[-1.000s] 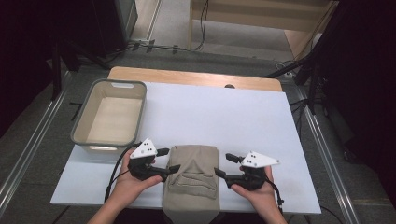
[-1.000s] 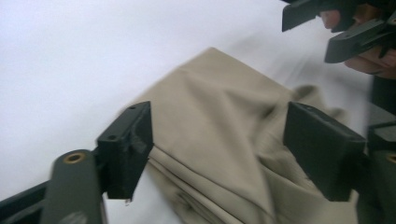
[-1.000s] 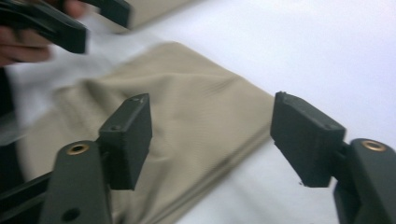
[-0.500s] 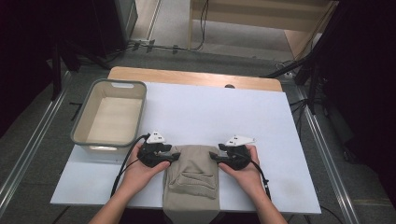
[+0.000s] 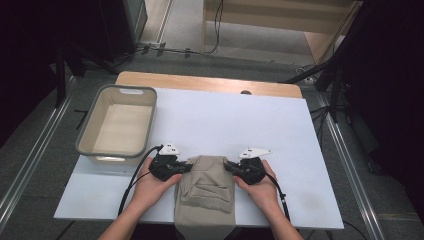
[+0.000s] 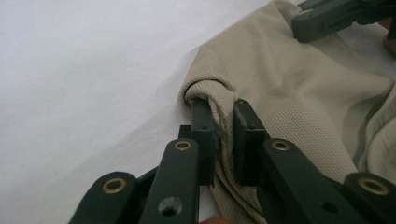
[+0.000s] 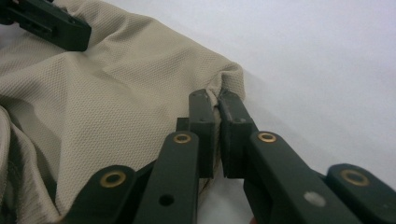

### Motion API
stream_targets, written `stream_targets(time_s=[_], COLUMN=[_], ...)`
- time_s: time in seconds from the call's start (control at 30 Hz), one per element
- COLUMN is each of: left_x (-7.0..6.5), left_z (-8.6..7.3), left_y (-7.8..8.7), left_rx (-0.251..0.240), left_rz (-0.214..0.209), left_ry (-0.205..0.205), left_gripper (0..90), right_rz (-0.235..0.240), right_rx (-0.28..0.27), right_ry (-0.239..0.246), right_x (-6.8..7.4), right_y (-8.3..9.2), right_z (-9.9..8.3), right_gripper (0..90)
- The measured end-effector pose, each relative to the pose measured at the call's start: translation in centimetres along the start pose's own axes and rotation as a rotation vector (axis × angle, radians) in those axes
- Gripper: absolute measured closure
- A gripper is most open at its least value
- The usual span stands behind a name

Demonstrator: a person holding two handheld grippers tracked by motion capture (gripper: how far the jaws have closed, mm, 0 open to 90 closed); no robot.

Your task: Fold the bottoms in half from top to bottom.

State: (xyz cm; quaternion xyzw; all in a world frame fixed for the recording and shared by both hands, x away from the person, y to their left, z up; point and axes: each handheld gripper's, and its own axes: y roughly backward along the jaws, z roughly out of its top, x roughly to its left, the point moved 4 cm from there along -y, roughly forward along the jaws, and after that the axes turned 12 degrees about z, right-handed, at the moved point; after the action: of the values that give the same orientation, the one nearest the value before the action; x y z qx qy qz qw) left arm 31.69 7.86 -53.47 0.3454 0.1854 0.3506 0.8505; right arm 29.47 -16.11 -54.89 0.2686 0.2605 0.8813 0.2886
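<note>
- Garment [image 5: 206, 192], beige and folded, is what we hold: our left gripper [image 6: 223, 122] has just been closing and now pinches a fold of cloth at the far left corner, fabric bunched between its jaws.
- Our right gripper [image 7: 218, 103] has likewise just been closing; its jaws press together on the far right corner, with a thin edge of cloth caught between them.
- In the high view the left gripper [image 5: 187, 166] and right gripper [image 5: 227, 165] face each other across the garment's far edge, tips pointing inward, one at each corner, so neither hand is nearer than the other.
- From that pinched edge the garment runs straight back toward us; its long axis lies from the far edge to the near edge of the table [image 5: 280, 130], and its near end hangs over the table's front edge between our forearms.
- We judge that the coming move turns on this: with both far corners held, the cloth lies behind the tips, so lifting and drawing the edge along the long axis would fold or carry it evenly.
- A grey bin [image 5: 87, 131] stands well apart to the far left, nearer our left hand.
</note>
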Motion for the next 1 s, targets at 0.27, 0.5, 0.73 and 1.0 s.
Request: stream_targets(time_s=[0.27, 0.5, 0.73, 1.0], left_x=[0.0, 0.6, 1.6, 3.1], left_z=[1.8, 4.7, 7.9, 11.0], left_y=[0.4, 0.3, -0.5, -1.6], left_rx=[-0.066, -0.120, -0.154, -0.177], left_rz=[0.007, 0.018, 0.037, 0.055], left_ry=[-0.003, -0.003, 0.001, 0.013], left_gripper=[84.4, 84.5, 84.4, 84.3], right_rz=[-0.002, -0.040, -0.076, -0.121], right_rx=[-0.059, -0.107, -0.136, -0.154], right_ry=[-0.001, 0.016, 0.028, 0.051], right_x=[-0.9, -2.1, -4.0, -6.1], right_y=[1.2, 2.7, 3.6, 4.1], right_z=[0.5, 2.4, 5.0, 8.1], right_gripper=[86.0, 86.1, 86.0, 86.0])
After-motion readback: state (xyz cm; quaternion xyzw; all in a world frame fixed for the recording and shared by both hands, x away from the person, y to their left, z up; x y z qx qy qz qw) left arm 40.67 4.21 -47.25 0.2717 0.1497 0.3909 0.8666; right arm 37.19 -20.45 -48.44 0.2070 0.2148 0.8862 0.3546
